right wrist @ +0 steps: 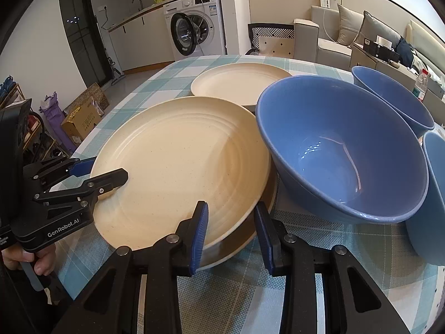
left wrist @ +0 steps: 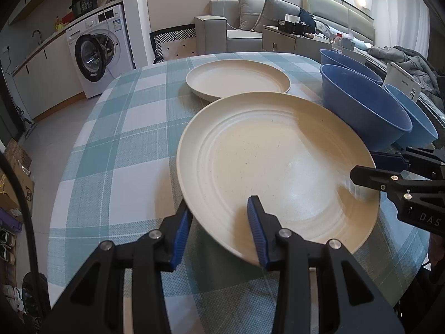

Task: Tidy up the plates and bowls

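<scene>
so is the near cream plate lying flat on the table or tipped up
Tipped up. In the right wrist view the near cream plate has its right edge raised, with a dark shadowed gap under it above the checked tablecloth.

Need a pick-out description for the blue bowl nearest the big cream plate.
Start at the teal-and-white checked tablecloth, then the large cream plate near its front edge, held at its rim by both hand-held grippers. The bowl sits right beside that plate's right rim. Of the three blue bowls, it is the middle one, and the only one next to the plate.
</scene>
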### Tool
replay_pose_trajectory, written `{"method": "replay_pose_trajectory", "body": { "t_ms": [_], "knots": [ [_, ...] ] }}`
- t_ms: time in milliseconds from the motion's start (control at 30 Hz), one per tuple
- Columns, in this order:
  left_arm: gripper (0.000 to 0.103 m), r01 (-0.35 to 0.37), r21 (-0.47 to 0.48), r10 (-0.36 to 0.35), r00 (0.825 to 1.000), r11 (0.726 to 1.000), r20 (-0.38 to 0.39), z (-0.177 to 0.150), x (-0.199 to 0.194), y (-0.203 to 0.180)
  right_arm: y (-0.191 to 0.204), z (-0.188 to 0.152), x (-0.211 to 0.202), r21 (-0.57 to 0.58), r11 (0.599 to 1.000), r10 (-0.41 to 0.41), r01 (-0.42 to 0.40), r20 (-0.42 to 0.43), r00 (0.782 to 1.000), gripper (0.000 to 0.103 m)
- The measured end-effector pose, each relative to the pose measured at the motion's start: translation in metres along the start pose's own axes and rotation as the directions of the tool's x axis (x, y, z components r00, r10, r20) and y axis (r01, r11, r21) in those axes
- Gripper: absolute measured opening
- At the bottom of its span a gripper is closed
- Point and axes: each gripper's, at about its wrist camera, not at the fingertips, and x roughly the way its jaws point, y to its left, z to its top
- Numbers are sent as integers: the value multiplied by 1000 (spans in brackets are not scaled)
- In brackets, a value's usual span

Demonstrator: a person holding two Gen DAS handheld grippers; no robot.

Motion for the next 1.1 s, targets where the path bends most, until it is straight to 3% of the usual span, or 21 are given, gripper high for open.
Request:
{"method": "replay_pose_trajectory", "body": {
  "t_ms": [600,767,1100],
  "knots": [
    [42,-29,57,30,999,998,-23,-4,6,-13,21,-12,2,-104,989,-110,109,1,994,47],
    [49,-41,92,43,999,995,-16,-6,6,-21,33,-14,-1,-157,986,-56,58,14,998,50],
    [58,-34,91,37,999,995,-24,-5,6,-20,40,-19,5,-176,982,-66,65,-1,998,52]
  ]
}}
